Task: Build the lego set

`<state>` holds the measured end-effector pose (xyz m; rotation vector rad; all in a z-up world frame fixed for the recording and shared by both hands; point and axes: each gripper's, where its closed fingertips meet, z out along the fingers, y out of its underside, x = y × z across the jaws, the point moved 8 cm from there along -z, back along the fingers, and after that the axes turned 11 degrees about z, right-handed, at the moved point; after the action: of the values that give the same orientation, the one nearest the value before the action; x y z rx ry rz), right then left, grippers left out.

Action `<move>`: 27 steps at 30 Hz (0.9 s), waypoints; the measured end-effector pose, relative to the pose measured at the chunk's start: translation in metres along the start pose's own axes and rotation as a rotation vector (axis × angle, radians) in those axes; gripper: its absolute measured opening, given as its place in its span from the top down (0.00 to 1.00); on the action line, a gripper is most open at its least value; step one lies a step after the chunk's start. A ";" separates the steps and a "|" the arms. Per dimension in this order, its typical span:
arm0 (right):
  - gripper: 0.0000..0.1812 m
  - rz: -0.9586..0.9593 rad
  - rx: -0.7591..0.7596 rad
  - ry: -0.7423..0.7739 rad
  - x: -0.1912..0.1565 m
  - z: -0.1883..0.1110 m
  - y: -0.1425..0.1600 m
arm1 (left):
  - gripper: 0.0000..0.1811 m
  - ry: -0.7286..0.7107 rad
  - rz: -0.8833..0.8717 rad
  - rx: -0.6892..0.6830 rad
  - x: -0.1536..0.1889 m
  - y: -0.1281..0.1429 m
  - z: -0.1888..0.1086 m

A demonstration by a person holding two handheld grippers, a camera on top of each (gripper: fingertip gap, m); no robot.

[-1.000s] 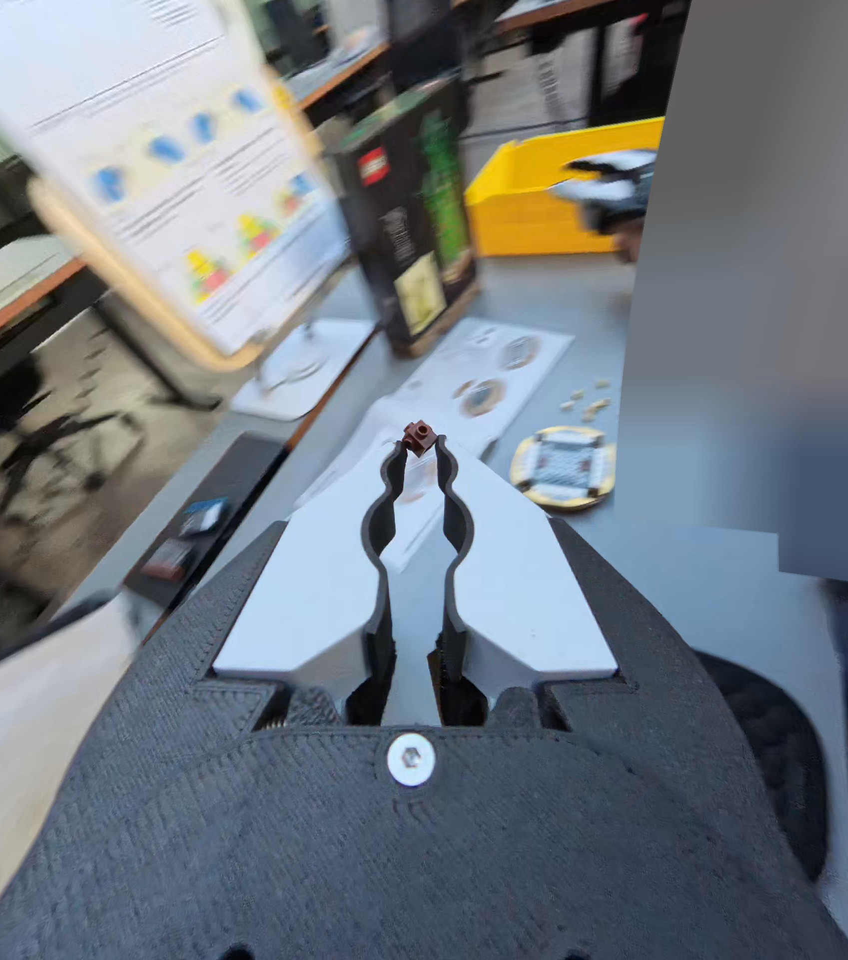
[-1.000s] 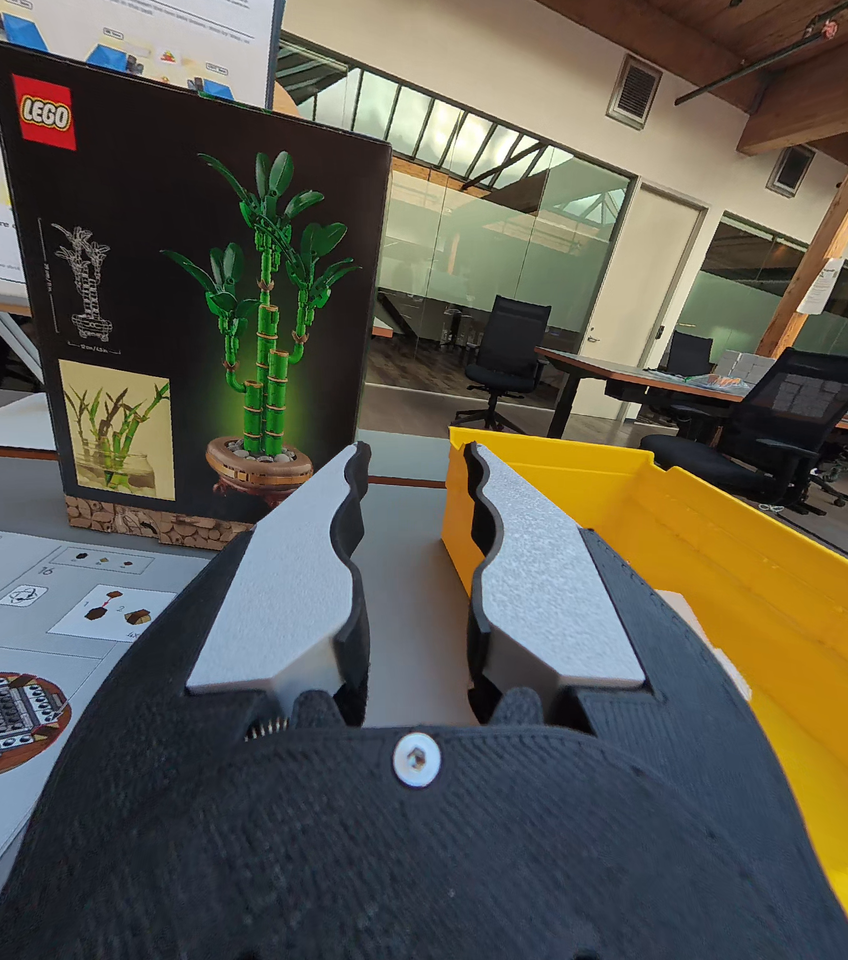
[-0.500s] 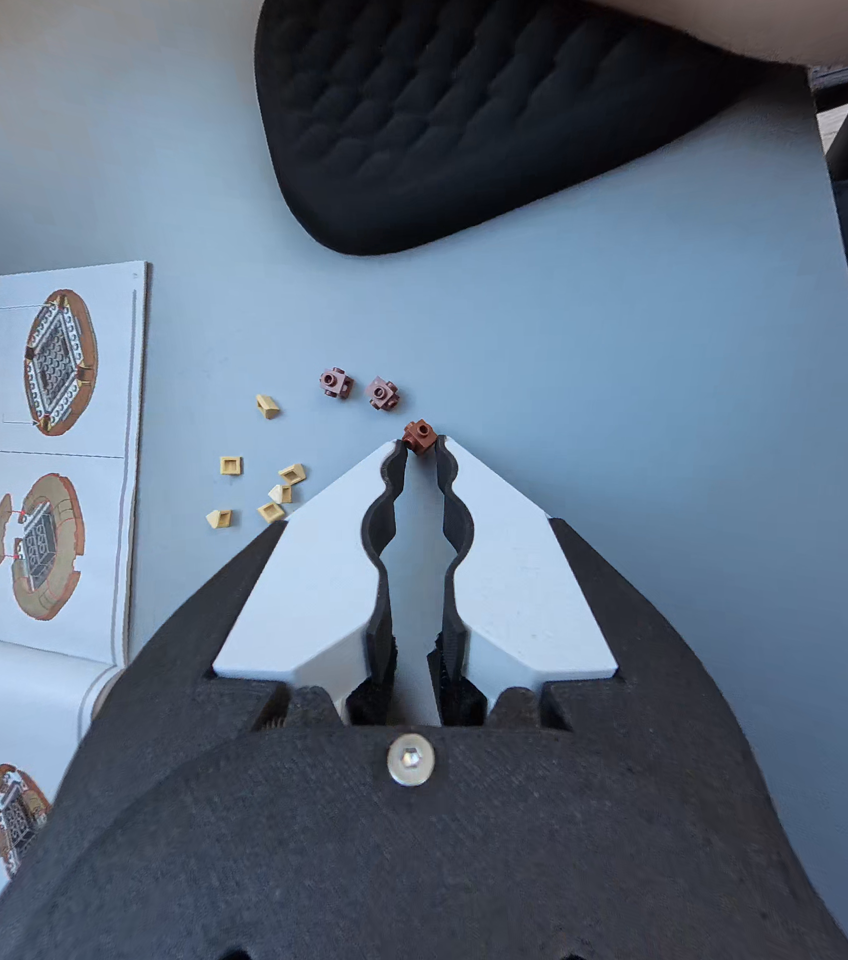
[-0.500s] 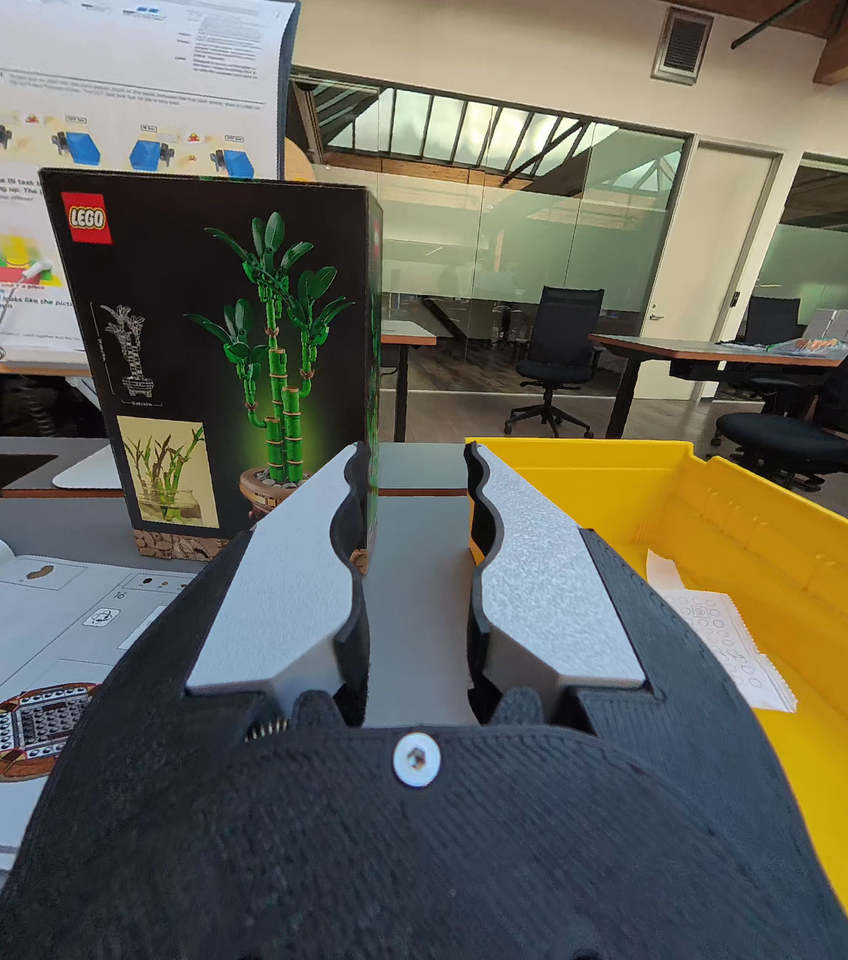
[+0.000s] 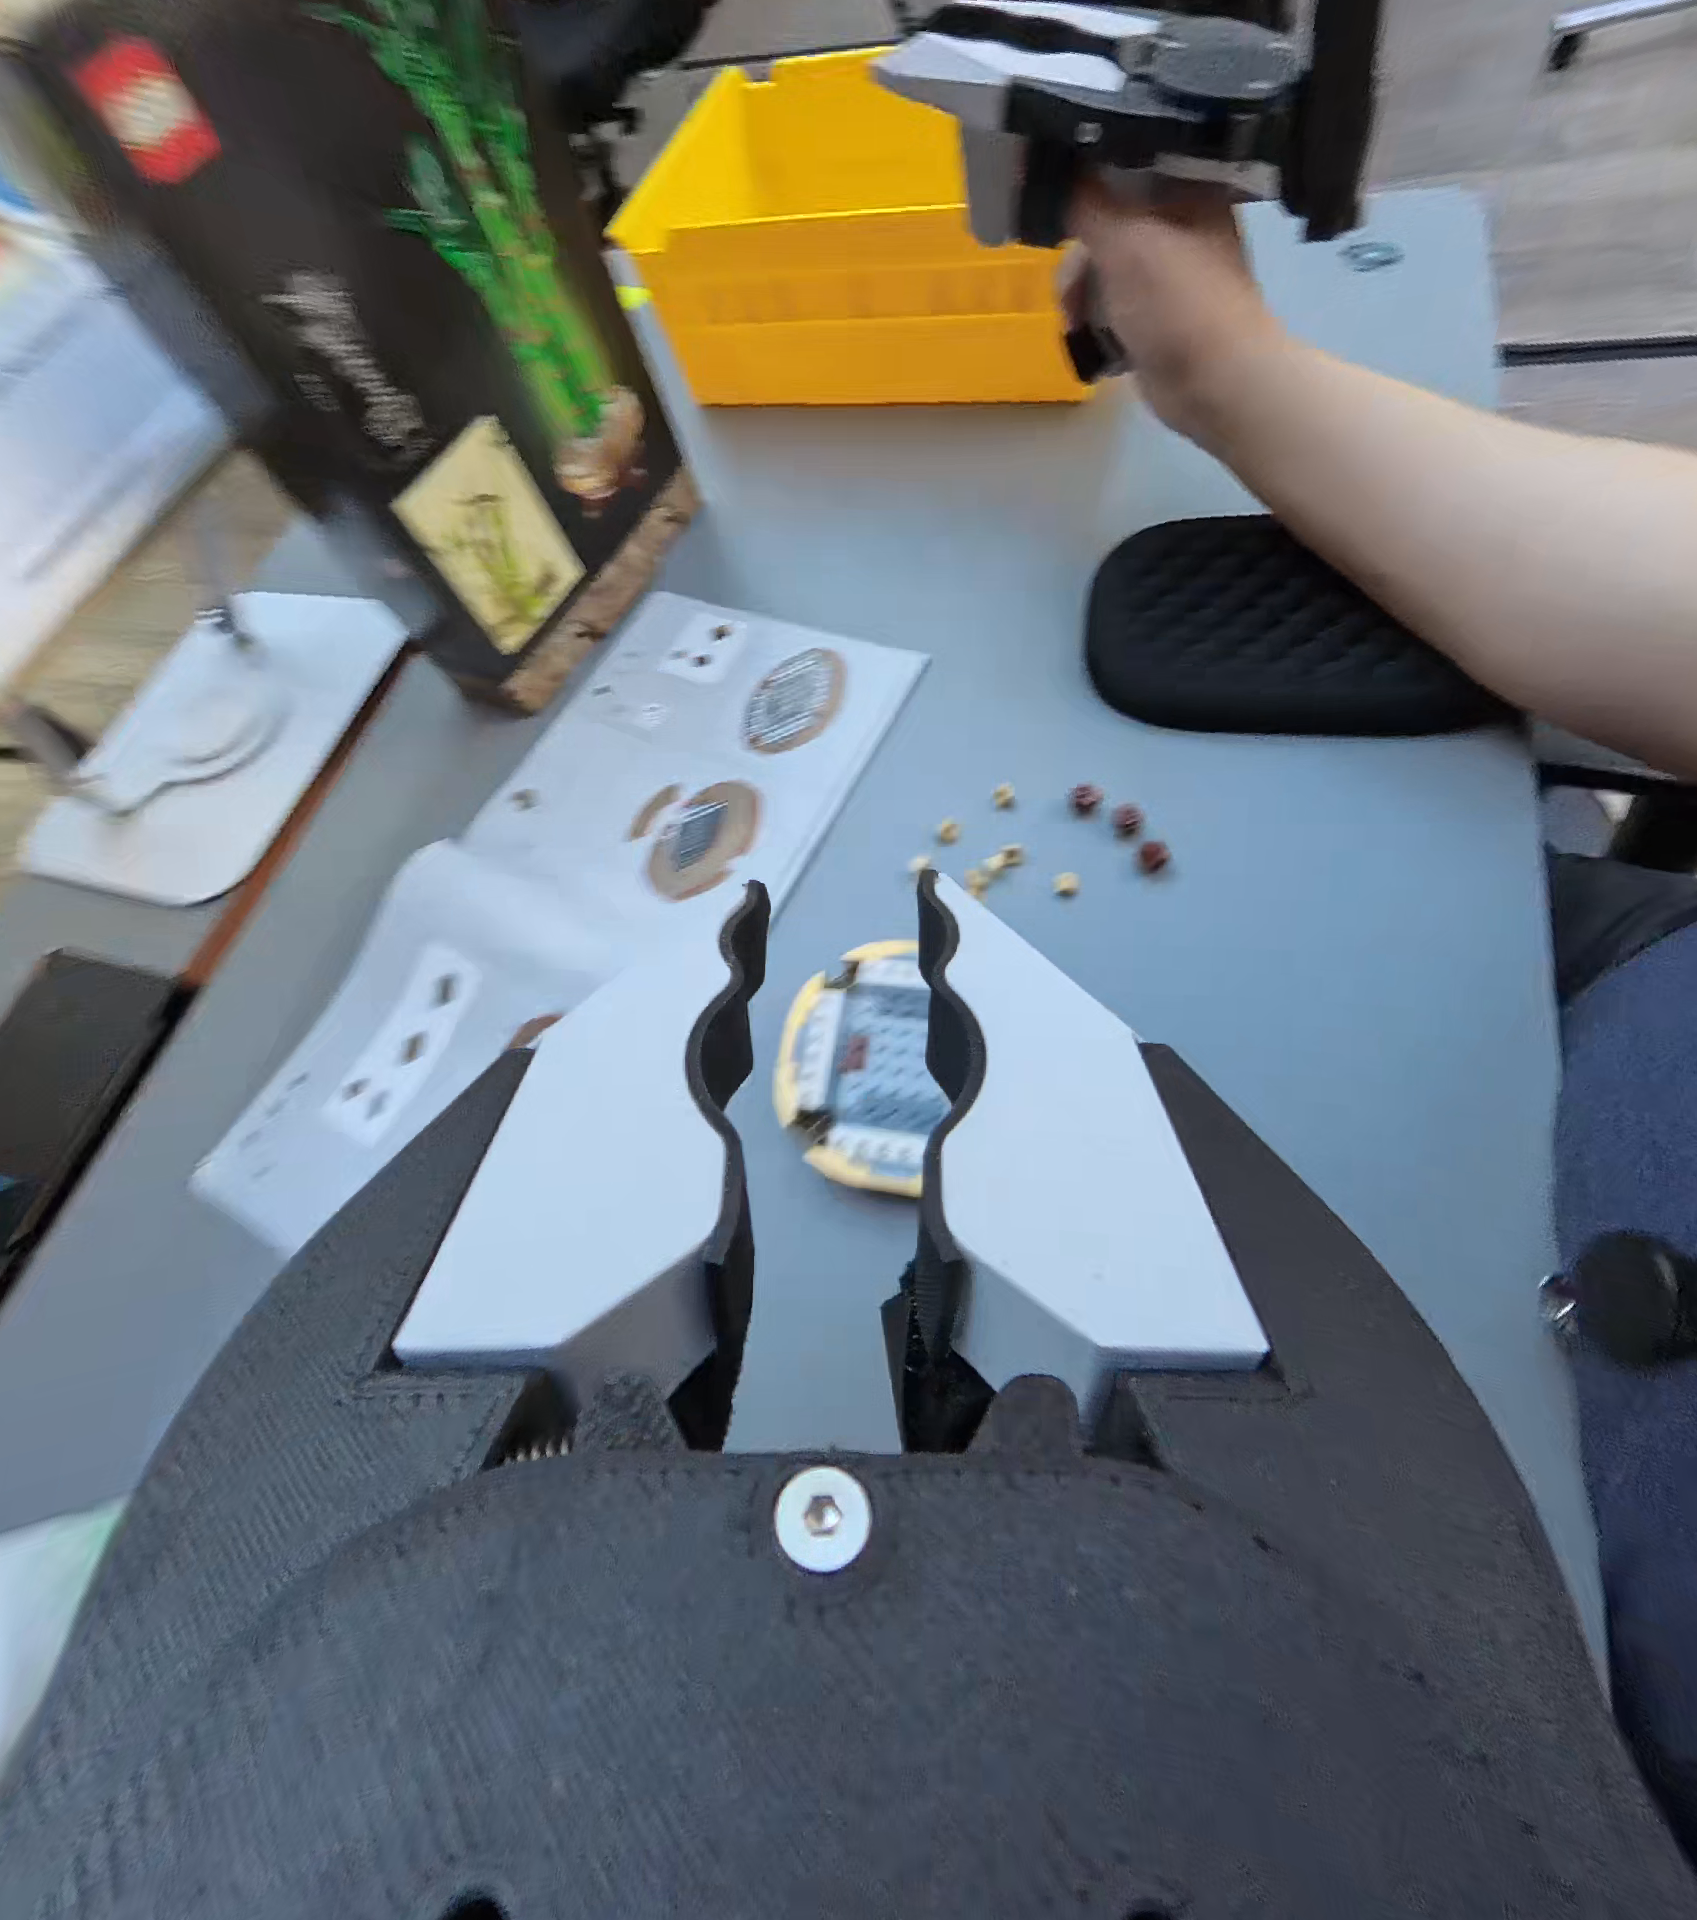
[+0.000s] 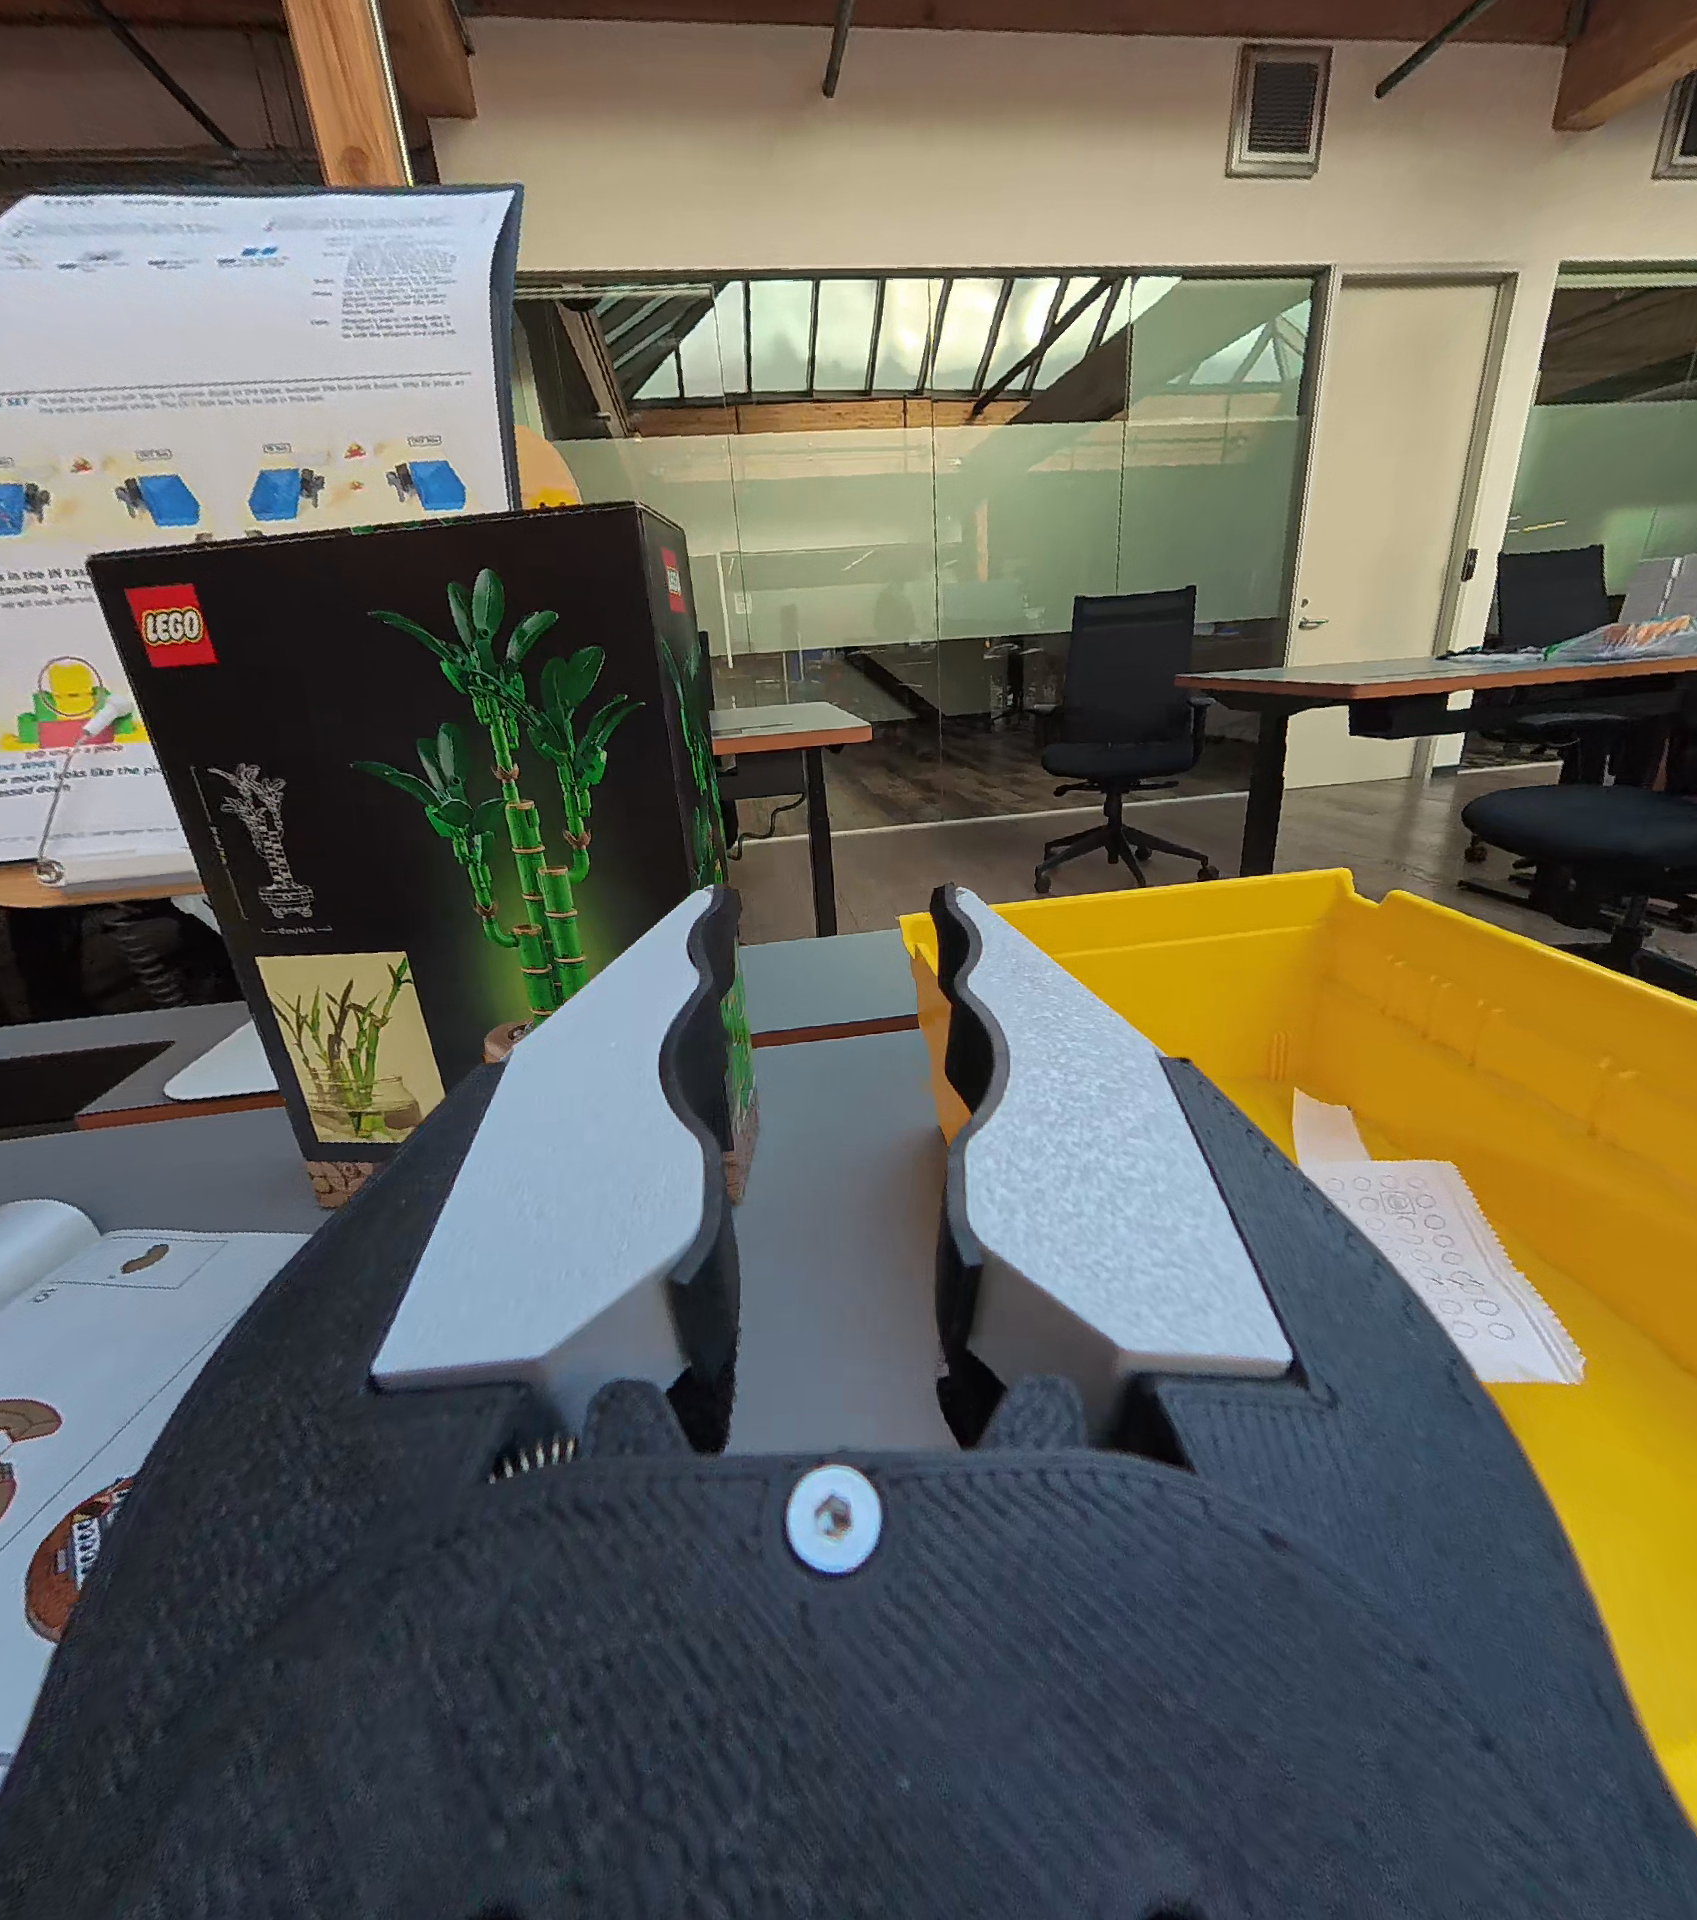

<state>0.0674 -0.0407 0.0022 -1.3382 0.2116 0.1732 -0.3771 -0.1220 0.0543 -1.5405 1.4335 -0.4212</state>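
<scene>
Left gripper [image 5: 839,899] dropped its brown piece, now empty with jaws apart, swung over the round base [image 5: 859,1070], seen directly below between its fingers. Loose pieces [image 5: 1119,821] lie ahead-right. Right gripper [image 6: 828,914] open, empty, far off by bin [image 6: 1446,1039].

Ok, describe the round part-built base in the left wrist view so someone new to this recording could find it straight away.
Start at the open instruction booklet lying flat on the grey table. Just nearer the camera than its corner, framed between the open left gripper fingers, sits the round base. It is one assembled disc with a tan rim and grey studded centre, unlike the scattered loose pieces beyond it.
</scene>
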 end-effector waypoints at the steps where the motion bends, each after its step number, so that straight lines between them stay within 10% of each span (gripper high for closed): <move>1: 0.79 0.004 0.000 -0.010 -0.003 0.001 0.000 | 0.84 -0.064 -0.007 -0.044 -0.019 0.007 -0.031; 3: 0.79 0.010 -0.013 -0.033 -0.008 0.003 0.002 | 0.71 -0.173 -0.097 -0.217 -0.049 0.035 -0.089; 6: 0.79 0.040 -0.052 -0.098 -0.013 0.007 0.007 | 0.79 -0.345 -0.320 -0.523 -0.079 0.094 -0.159; 12: 0.79 -0.044 -0.074 -0.020 -0.001 0.007 0.021 | 0.67 -0.358 -0.591 -0.634 -0.101 0.175 -0.222; 20: 0.82 0.080 0.068 0.031 0.016 0.001 0.018 | 0.72 -0.026 -0.737 -0.972 -0.088 0.257 -0.216; 27: 0.81 0.026 0.138 -0.008 0.010 -0.008 0.006 | 0.83 0.181 -0.809 -1.091 -0.079 0.277 -0.186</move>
<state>0.0748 -0.0475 -0.0075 -1.1979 0.2297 0.1827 -0.7017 -0.0845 -0.0511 -3.0540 1.1304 -0.2254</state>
